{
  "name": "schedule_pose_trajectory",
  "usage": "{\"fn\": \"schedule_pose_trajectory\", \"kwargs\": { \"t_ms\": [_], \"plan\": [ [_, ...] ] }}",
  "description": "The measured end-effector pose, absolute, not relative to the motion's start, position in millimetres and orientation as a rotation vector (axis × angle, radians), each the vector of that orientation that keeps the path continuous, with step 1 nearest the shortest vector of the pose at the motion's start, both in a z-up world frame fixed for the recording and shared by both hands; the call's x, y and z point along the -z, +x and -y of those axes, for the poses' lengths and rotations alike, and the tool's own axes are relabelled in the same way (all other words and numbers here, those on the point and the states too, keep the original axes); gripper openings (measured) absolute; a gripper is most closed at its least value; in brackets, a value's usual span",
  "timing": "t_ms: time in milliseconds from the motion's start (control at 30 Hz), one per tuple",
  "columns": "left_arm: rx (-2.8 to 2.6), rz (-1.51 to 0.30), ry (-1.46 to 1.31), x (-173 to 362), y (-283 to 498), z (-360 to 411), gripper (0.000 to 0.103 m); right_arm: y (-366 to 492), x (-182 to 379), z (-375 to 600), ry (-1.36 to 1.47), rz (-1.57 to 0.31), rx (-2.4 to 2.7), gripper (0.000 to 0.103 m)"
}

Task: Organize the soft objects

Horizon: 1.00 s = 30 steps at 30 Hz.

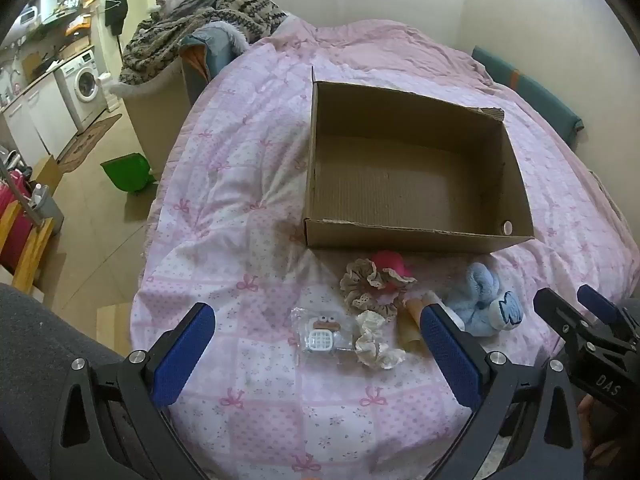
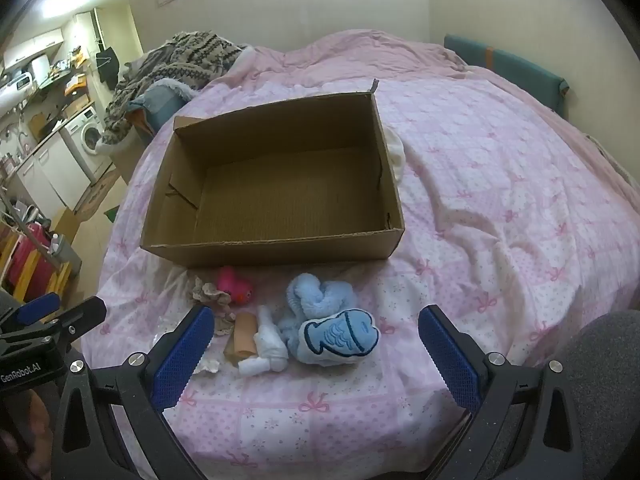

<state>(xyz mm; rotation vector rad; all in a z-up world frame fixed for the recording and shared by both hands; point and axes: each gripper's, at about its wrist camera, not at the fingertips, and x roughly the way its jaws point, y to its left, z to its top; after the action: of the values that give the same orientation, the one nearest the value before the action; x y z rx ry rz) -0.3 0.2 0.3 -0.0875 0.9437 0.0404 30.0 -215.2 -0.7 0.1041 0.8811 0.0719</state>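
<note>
Squarely mid-bed: open cardboard box (image 1: 416,236), nothing inside, resting on the pink bow-print quilt (image 1: 248,184). Just in front of its near wall, a loose cluster of soft things on the quilt. Nearest the box, a pink plush toy (image 2: 235,283) with an orange beak, touching a beige lace-edged scrunchie (image 1: 370,282). Nearer the cameras, a cream scrunchie (image 1: 374,340), beside it on the left a small clear packet (image 1: 320,334) holding a white gridded piece. Right of the scrunchies, a tan roll (image 2: 244,336), then a folded white sock bundle (image 2: 269,346), both lying flat. Farthest right in the cluster, a light-blue fuzzy sock pair (image 2: 316,294) knotted together, with a blue fish-embroidered plush (image 2: 340,336) lying against its near side.

Left gripper (image 1: 316,354) hovering low over the near edge of the quilt, blue pads spread wide, nothing between them; packet and cream scrunchie framed in the gap, untouched. Right gripper (image 2: 316,354) likewise spread wide and holding nothing, the sock bundle and fish plush framed between its pads, apart from both.

Beyond the bed, left: patterned knit blanket (image 1: 200,20) heaped on a chair, washing machine (image 1: 82,82) under a counter, green dustpan (image 1: 128,172) on the floor. Teal headboard (image 2: 508,66) along the right wall.
</note>
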Motion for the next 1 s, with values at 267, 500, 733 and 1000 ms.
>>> {"fn": "schedule_pose_trajectory", "kwargs": {
  "t_ms": [267,500,733,1000],
  "plan": [
    [-0.044,-0.945,-0.084,0.0,-0.1,0.2,0.102,29.6,0.9,215.1,0.100,-0.881,-0.075,0.103],
    [-0.042,-0.946,-0.087,-0.1,-0.1,0.0,0.102,30.1,0.9,215.7,0.103,-0.885,-0.070,0.103],
    [-0.041,-0.948,-0.091,0.1,-0.1,0.5,0.102,29.9,1.2,215.3,0.105,-0.888,-0.073,0.103],
    [-0.043,-0.950,-0.089,0.8,-0.2,1.7,0.102,29.7,1.5,215.1,0.105,-0.889,-0.073,0.103]
  ]
}}
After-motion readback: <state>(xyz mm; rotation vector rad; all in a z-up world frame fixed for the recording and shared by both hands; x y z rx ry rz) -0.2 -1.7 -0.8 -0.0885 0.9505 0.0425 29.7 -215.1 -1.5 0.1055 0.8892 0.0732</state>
